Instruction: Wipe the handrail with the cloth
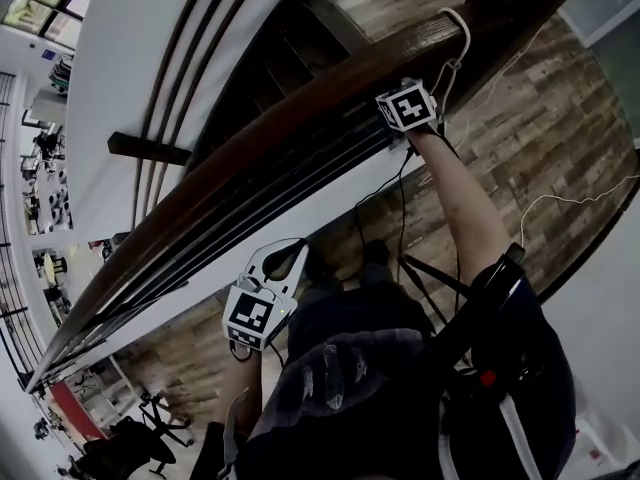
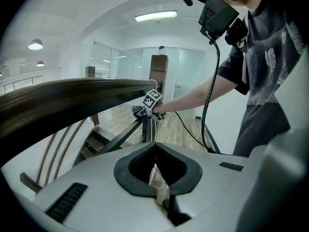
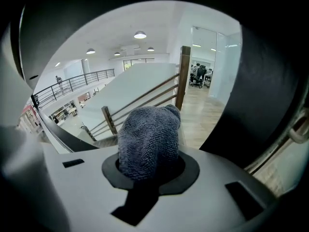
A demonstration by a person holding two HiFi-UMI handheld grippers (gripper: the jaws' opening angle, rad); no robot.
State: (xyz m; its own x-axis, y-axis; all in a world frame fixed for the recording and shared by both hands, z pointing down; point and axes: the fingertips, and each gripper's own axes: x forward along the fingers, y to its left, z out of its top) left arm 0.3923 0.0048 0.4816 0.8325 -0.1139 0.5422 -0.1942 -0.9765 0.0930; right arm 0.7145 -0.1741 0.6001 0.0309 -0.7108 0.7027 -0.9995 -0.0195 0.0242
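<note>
The dark wooden handrail (image 1: 300, 118) runs diagonally from lower left to upper right in the head view. My right gripper (image 1: 405, 110) is pressed against its near side, high on the rail, and is shut on a grey-blue terry cloth (image 3: 149, 139). The cloth bulges out of the right gripper (image 3: 150, 161), and the rail looms dark at the right (image 3: 263, 81). In the left gripper view the cloth (image 2: 139, 111) sits under the rail (image 2: 72, 103) beside the marker cube. My left gripper (image 1: 283, 260) hangs lower down, off the rail, and the left gripper (image 2: 155, 180) is shut with nothing in it.
Dark slanted rods (image 1: 280, 183) run under the rail, above a white stair wall (image 1: 130, 88). Stair steps (image 2: 96, 141) drop away below. A white cable (image 1: 462, 30) loops over the rail's top end, and black cables (image 1: 403, 218) hang near my right arm. A wooden post (image 2: 158, 74) stands beyond.
</note>
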